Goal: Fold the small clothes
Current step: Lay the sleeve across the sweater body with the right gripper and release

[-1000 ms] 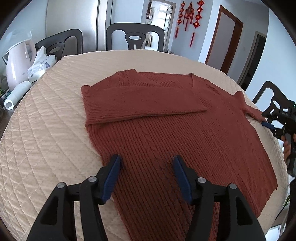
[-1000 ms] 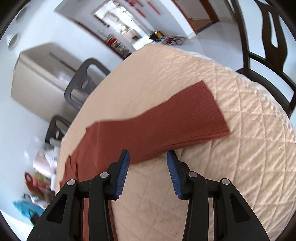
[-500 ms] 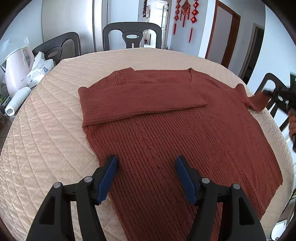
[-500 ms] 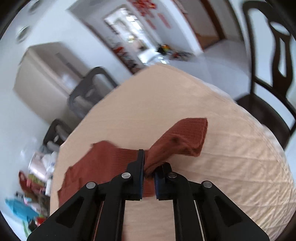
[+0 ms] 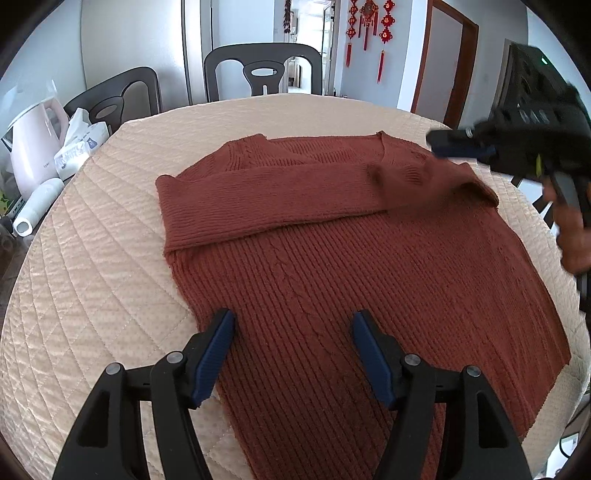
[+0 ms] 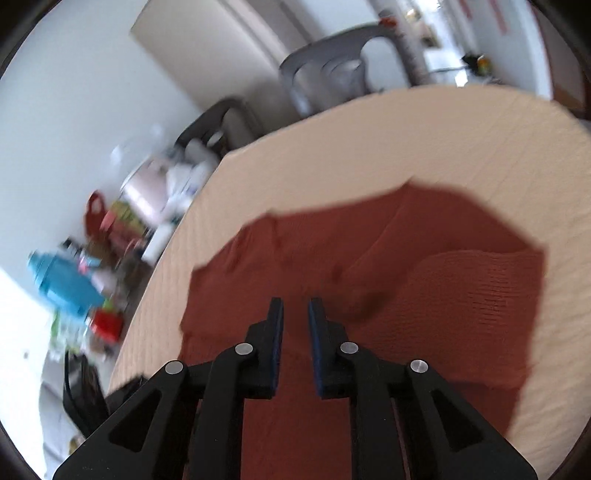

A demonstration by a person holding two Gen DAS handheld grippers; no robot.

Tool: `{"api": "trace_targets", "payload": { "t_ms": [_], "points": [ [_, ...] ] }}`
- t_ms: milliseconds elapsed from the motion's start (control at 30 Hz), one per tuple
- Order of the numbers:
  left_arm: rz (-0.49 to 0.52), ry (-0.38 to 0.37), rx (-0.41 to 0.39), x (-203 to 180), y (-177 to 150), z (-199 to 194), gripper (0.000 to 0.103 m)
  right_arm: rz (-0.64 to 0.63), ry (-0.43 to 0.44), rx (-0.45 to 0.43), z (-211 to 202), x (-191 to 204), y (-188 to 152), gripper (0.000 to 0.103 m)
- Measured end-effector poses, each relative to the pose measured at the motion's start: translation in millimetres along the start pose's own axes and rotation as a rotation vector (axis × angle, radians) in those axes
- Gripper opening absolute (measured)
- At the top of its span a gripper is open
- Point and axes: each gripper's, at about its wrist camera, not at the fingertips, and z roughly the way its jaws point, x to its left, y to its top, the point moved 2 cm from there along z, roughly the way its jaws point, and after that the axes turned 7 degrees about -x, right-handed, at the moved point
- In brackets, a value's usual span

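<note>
Left wrist view: sweater (image 5: 332,266) flat on quilted counter (image 5: 92,277), one sleeve (image 5: 258,199) folded across the chest; left gripper (image 5: 291,350) wide open over the hem, holding nothing; right gripper (image 6: 295,314) has just been opening, jaws a narrow gap apart, nothing between them, second sleeve (image 6: 476,295) loose on the body. Risk: that sleeve, dropped bunched, may set a crooked fold; knit may drag on quilting. Room: chairs (image 5: 262,70), kettle (image 5: 33,144), red hangings (image 5: 369,22).
</note>
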Motion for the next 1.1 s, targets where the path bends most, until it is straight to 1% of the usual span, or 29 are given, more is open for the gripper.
{"api": "trace_targets", "payload": {
  "t_ms": [67,133,167,233,300,400,500,567,633,667,700,800,867,900,967,1033,1100],
  "points": [
    [0.001,0.001,0.000,0,0,0,0.069,-0.029,0.028,-0.002,-9,1,-11,0.019],
    [-0.002,-0.002,-0.001,0,0,0,0.069,-0.040,0.017,-0.033,-31,-8,-18,0.024],
    [-0.005,-0.004,-0.004,0,0,-1,0.069,-0.042,-0.003,-0.050,-39,-14,-19,0.026],
    [-0.010,-0.013,-0.009,1,1,-3,0.069,-0.037,-0.069,-0.087,-56,-31,-21,0.026],
    [-0.018,-0.030,-0.014,-1,8,-9,0.069,-0.021,-0.127,-0.105,-67,-49,-24,0.026],
    [-0.035,-0.073,-0.069,-9,33,-20,0.069,-0.019,-0.200,-0.108,-73,-66,-31,0.026],
    [-0.024,-0.121,-0.098,-26,64,-14,0.068,-0.034,-0.211,-0.099,-67,-73,-38,0.026],
    [-0.013,-0.145,-0.075,-40,82,7,0.056,-0.047,-0.213,-0.095,-62,-76,-42,0.026],
    [-0.010,-0.142,-0.033,-49,93,31,0.048,-0.063,-0.224,-0.061,-52,-80,-49,0.026],
    [0.001,-0.144,-0.012,-54,98,45,0.040,-0.065,-0.206,-0.052,-51,-82,-50,0.033],
    [0.003,-0.143,0.009,-57,101,58,0.037,-0.047,-0.162,-0.060,-54,-85,-48,0.037],
    [0.011,-0.175,0.073,-68,103,87,0.031,0.038,-0.061,-0.069,-57,-99,-47,0.038],
    [0.013,-0.181,0.098,-73,103,98,0.023,0.055,-0.046,-0.073,-59,-102,-47,0.038],
    [0.017,-0.187,0.092,-75,102,98,0.021,0.045,-0.055,-0.072,-59,-100,-46,0.038],
    [0.024,-0.200,0.087,-79,104,97,0.005,0.014,-0.086,-0.067,-58,-94,-47,0.038],
    [0.038,-0.199,0.062,-81,105,88,0.005,-0.013,-0.116,-0.062,-57,-89,-48,0.038],
    [0.040,-0.198,0.021,-78,110,78,0.005,-0.043,-0.147,-0.058,-56,-84,-48,0.038]
  ]
}}
